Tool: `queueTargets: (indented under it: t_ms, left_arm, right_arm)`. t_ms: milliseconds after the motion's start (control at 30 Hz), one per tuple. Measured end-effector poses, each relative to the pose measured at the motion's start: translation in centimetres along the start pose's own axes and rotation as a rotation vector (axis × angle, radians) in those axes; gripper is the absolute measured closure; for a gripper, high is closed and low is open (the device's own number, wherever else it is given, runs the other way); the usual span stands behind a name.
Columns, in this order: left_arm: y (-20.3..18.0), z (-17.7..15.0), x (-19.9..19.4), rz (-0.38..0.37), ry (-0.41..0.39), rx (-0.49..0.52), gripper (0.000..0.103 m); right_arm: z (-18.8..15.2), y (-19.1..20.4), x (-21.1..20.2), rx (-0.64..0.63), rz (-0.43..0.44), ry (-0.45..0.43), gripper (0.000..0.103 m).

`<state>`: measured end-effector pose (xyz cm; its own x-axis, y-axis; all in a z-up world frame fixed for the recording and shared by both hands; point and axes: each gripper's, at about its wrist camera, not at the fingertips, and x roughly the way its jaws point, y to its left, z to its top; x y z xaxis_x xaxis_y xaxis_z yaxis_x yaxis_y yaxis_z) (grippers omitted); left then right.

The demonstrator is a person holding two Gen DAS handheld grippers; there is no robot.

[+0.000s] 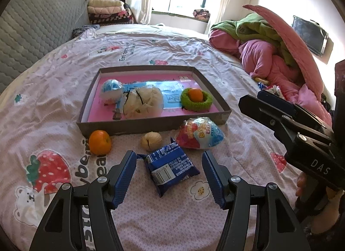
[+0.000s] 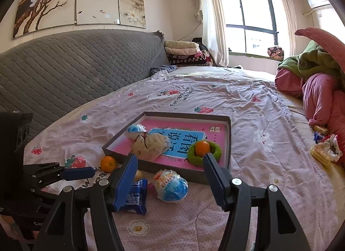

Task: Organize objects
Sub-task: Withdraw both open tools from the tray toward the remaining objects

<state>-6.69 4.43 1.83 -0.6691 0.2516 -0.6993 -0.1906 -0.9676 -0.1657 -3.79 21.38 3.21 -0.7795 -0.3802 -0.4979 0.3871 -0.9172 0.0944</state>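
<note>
Seemingly mid-sort, the left gripper [image 1: 169, 173] hangs with fingers spread over the blue packet [image 1: 171, 168] at the tray's [image 1: 133, 127] six o'clock, the right gripper [image 2: 170, 175] spread and empty, so closing on the packet looks next.

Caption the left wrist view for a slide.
Open left gripper above a blue snack packet on the bed; orange mandarin, walnut and shallow grey cardboard box beyond.
</note>
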Motion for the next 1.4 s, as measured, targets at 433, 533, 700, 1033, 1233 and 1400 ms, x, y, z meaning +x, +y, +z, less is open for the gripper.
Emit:
queueTargets:
  t_ms: [433,533,700,1033,1233,1400]
  left_arm:
    - [-0.3,-0.8,2.5,-0.002,0.046,0.002,0.038]
    - [-0.3,-1.0,2.9,-0.01,0.053,0.001,0.038]
    - [-0.3,-1.3,3.4,-0.02,0.071,-0.014,0.038]
    - [-0.6,-1.4,4.9,0.013,0.103,-0.047,0.038]
    - [-1.0,-1.3,5.5,0.056,0.107,-0.048,0.038]
    - [-1.0,-1.0,6.1,0.08,0.112,-0.07,0.035]
  right_arm:
    - [-1.2,-0.8,2.2,-0.008,0.006,0.063,0.04]
    - [-1.4,-1.1,2.7,-0.005,0.009,0.079,0.04]
    - [-1.7,-1.4,3.3,-0.002,0.02,0.107,0.04]
    - [-1.8,-1.3,3.5,-0.012,0.034,0.12,0.04]
    - [-2.3,-1.4,4.4,-0.013,0.044,0.154,0.04]
    - [-2.6,-1.5,5.1,-0.012,0.055,0.179,0.04]
